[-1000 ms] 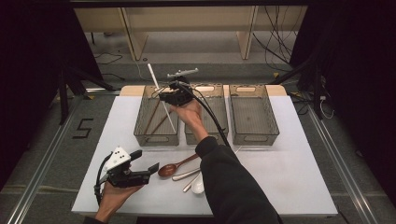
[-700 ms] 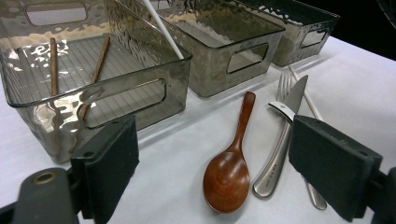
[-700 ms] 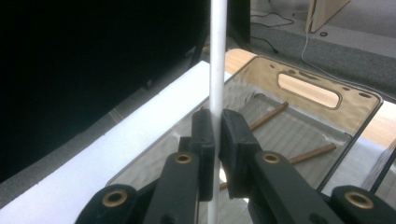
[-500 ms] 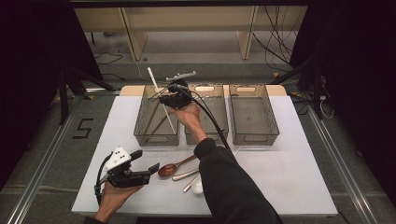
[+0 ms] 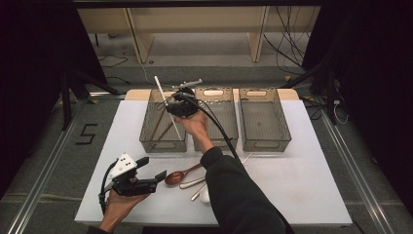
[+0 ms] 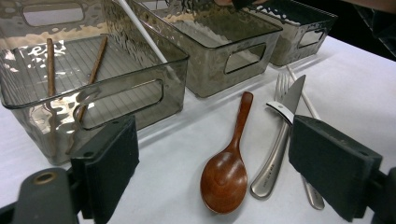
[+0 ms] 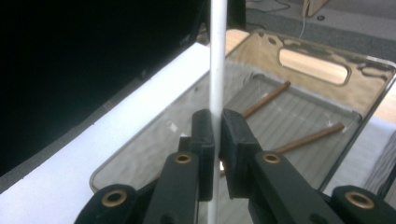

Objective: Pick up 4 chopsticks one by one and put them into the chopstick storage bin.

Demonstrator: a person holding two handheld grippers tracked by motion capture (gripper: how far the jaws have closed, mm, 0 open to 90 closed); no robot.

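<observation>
My right gripper point(image 5: 176, 105) hovers over the left grey bin point(image 5: 146, 141), shut on a white chopstick point(image 5: 164, 102) that slants down into the bin. In the right gripper view the pads point(image 7: 203, 130) pinch the white chopstick point(image 7: 216, 56) upright above two brown chopsticks point(image 7: 266, 98) lying in the bin. My left gripper point(image 5: 155, 176) rests open near the table's front left. Its jaws stand wide in the left gripper view, framing a wooden spoon point(image 6: 226, 172), a knife point(image 6: 280, 135) and a fork point(image 6: 279, 84) on the white table.
Two more grey bins, middle point(image 5: 229, 141) and right point(image 5: 265, 144), stand in a row beside the left one. Another white chopstick point(image 6: 306, 100) lies by the cutlery. The right forearm and its cable cross the table's middle. Dark floor surrounds the table.
The right gripper and its white chopstick have sunk slightly toward the left bin. The left gripper has stayed put.
</observation>
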